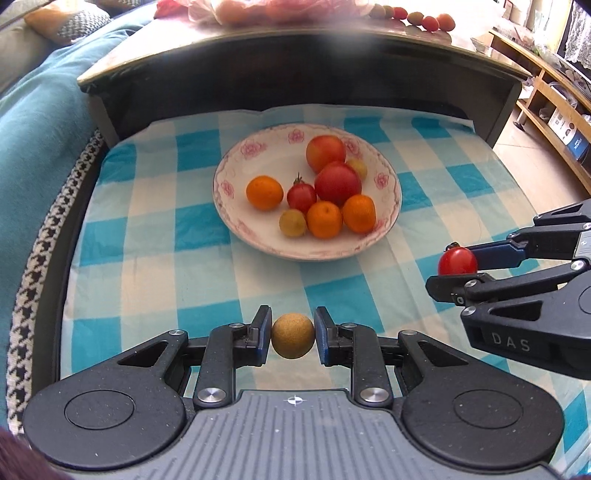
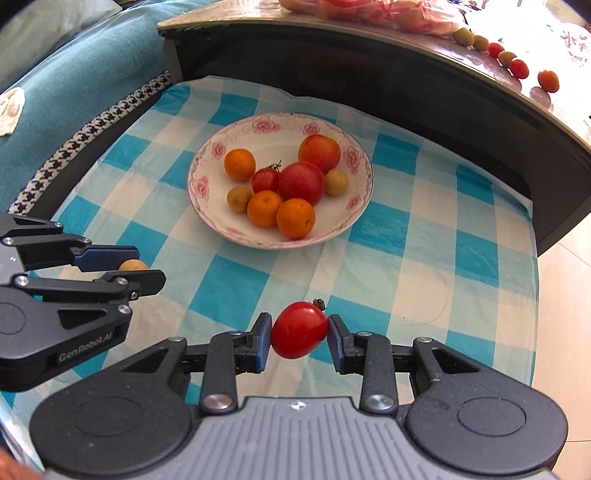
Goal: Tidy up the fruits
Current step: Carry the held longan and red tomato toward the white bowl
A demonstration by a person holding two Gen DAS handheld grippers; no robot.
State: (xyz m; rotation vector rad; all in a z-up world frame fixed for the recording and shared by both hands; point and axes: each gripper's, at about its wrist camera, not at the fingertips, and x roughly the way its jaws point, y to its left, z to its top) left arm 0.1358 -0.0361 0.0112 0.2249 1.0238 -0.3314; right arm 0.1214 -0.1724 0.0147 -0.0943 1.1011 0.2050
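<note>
My left gripper (image 1: 293, 335) is shut on a small tan round fruit (image 1: 293, 335), held above the blue-checked cloth (image 1: 147, 229). The same gripper (image 2: 138, 266) and tan fruit (image 2: 133, 265) show at the left of the right wrist view. My right gripper (image 2: 300, 329) is shut on a red cherry tomato (image 2: 300, 329), which also appears as the tomato (image 1: 457, 260) in that gripper (image 1: 458, 264) at the right of the left wrist view. Beyond both stands a white flowered plate (image 1: 236, 158) (image 2: 207, 162) holding several oranges, tomatoes and pale round fruits.
Behind the cloth rises a dark wooden table (image 1: 295, 62) (image 2: 406, 85), with more small fruits (image 2: 517, 66) and a plastic bag (image 2: 388, 11) on its top. A teal sofa (image 1: 33, 122) with a houndstooth trim lies to the left. A shelf unit (image 1: 554, 110) stands at the right.
</note>
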